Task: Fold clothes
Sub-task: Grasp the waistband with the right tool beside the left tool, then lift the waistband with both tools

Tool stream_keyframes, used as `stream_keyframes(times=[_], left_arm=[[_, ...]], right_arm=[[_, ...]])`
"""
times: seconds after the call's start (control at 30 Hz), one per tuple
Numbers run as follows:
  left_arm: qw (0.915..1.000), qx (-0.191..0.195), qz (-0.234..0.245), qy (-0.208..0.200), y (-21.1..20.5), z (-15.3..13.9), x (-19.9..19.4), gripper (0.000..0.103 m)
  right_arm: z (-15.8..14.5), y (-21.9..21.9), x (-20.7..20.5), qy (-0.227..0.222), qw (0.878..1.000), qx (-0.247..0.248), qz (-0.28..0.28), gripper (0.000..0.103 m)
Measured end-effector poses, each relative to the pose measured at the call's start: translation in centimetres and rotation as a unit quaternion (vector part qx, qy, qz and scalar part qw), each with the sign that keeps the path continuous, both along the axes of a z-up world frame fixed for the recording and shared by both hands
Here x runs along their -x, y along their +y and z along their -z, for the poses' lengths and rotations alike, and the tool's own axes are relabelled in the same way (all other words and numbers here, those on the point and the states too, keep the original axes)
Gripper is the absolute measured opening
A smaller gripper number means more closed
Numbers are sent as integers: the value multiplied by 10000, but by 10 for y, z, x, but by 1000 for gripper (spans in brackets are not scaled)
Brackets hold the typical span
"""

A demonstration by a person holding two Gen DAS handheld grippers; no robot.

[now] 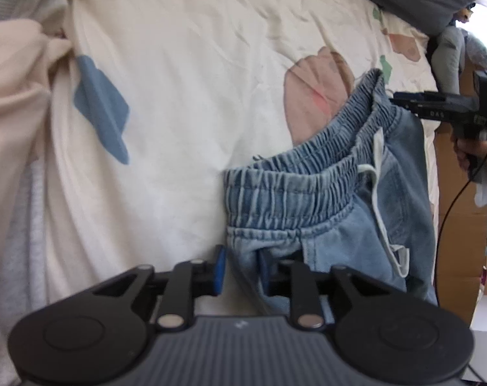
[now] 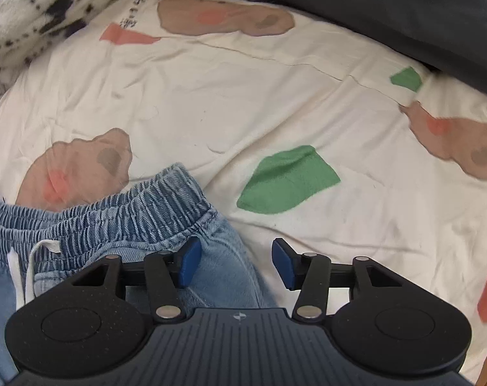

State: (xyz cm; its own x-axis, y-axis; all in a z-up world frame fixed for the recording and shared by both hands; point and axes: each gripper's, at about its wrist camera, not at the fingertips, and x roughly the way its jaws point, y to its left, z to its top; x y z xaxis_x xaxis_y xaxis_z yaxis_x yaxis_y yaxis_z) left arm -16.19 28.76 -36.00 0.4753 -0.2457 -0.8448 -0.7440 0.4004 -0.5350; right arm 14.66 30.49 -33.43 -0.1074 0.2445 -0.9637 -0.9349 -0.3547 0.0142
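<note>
My left claw (image 1: 241, 268) points down at a pair of light-blue denim shorts (image 1: 327, 199) lying on the bedsheet (image 1: 185, 103). The blue pads stand a little apart, and a fold of soft washed denim just below the waistband sits between them; I cannot tell whether the pads press on it. The waistband (image 1: 291, 180) is thick, gathered elastic, ribbed with tight puckers, and it stands up in a curved, open loop. A flat white drawstring (image 1: 380, 199) hangs down the front in a long loop.

My right claw (image 2: 237, 262) is spread wide over the other end of the waistband. Its left pad (image 2: 189, 265) rests over the denim, while the right pad (image 2: 283, 267) hovers over bare sheet.

The sheet is cream cotton, finely wrinkled, printed with flat blobs of green, tan, coral and blue. A peach-coloured garment (image 1: 14, 103) bunches in soft folds at the left.
</note>
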Motion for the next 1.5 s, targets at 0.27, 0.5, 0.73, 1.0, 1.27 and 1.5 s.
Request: stream_keyframes(times=[0.27,0.5,0.73,1.0,1.27,1.5], left_arm=[[9999,40,-21,-100,-5,11,-7,31],[9996,65,-153,-245,-3,13,-1,15],[9981,-397,4,-466,1,-19,-2,7],[9882,-1190,119,-954,29,-69,-36,5],[9733,-1722,337,-1481,68,-104,-85,4],[9621,-1995,395,-1816,102,-133,-120,4]], right_arm=[[18,-4,13,-199,9977,111,-646,46],[15,-10,14,-416,9969,121,-661,14],[-21,-15,7,-708,9965,-376,-237,8],[-66,-14,-14,-1245,9879,-896,208,8],[-105,5,-52,-1700,9708,-1315,1065,8],[-152,27,-65,-2023,9536,-1604,1551,8]])
